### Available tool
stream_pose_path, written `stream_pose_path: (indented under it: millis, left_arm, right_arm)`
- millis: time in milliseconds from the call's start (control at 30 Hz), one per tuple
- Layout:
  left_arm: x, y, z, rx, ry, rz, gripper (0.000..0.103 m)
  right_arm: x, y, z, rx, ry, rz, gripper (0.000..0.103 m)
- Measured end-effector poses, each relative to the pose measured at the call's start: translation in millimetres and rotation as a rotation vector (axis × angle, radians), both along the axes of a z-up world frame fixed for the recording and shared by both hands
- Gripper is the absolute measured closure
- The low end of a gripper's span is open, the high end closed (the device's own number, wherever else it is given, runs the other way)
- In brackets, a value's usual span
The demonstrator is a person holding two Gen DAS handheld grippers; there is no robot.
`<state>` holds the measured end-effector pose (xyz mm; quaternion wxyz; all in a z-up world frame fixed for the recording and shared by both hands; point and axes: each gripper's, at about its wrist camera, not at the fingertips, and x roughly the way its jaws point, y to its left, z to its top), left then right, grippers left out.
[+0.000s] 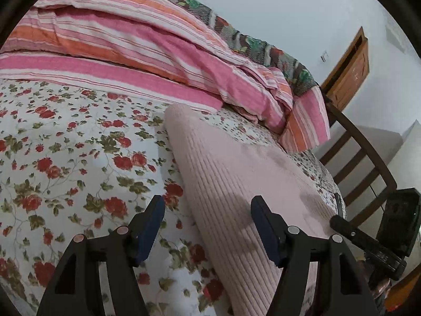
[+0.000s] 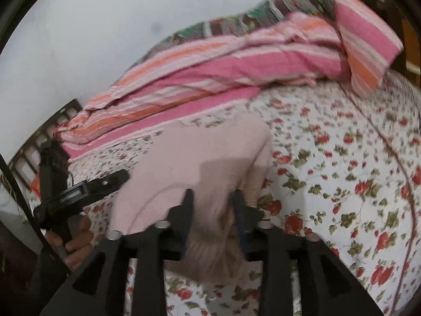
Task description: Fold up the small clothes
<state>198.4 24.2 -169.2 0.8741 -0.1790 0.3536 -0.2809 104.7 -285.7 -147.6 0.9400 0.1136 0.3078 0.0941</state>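
Folding step: pink ribbed garment [image 1: 236, 173] on floral bedspread [image 1: 65, 158].
Left gripper [image 1: 208, 205] wide, empty; right gripper [image 2: 213, 197] half-open astride cloth; next, pinch an edge.

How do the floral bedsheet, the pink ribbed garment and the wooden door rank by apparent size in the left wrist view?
1. floral bedsheet
2. pink ribbed garment
3. wooden door, though it stands farthest away, so it only looks smallest.

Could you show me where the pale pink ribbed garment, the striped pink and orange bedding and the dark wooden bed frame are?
pale pink ribbed garment [image 1: 236, 173]: left wrist view, on its ribbed middle.
striped pink and orange bedding [image 1: 136, 39]: left wrist view, on a pink stripe.
dark wooden bed frame [image 1: 365, 142]: left wrist view, on its curved top rail.
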Motion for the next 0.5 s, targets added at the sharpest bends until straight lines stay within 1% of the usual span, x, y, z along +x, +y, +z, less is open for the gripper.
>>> stream_pose_path:
  millis: [67, 133, 167, 233, 333, 400, 500]
  left_arm:
    - [-10.0, -4.2, 2.3, 0.019, -0.019, -0.024, 0.037]
    - [-23.8, -9.9, 5.7, 0.046, -0.053, -0.055, 0.037]
    - [-31.9, -13.4, 8.1, 0.058, -0.08, -0.083, 0.037]
    - [-50.1, -22.0, 11.6, 0.104, -0.133, -0.133, 0.037]
    - [-73.6, -34.6, 11.4, 0.158, -0.181, -0.212, 0.037]
    - [-85.6, -41.5, 9.4, 0.198, -0.206, -0.238, 0.033]
    - [-97.9, -50.1, 3.3, 0.256, -0.233, -0.248, 0.031]
  right_arm:
    - [-6.5, 6.9, 4.5, -0.04, -0.021, 0.01, 0.059]
    - [-11.6, 10.1, 4.4, -0.076, -0.024, -0.002, 0.059]
    - [-12.4, 9.4, 3.2, -0.076, -0.017, -0.006, 0.059]
    - [-14.5, 5.7, -1.3, -0.044, 0.005, -0.013, 0.059]
    - [-16.4, 1.3, -6.3, -0.026, 0.015, -0.032, 0.059]
    - [-16.3, -0.5, -8.7, -0.025, 0.022, -0.044, 0.059]
    - [-16.3, -2.4, -9.4, -0.011, 0.03, -0.051, 0.059]
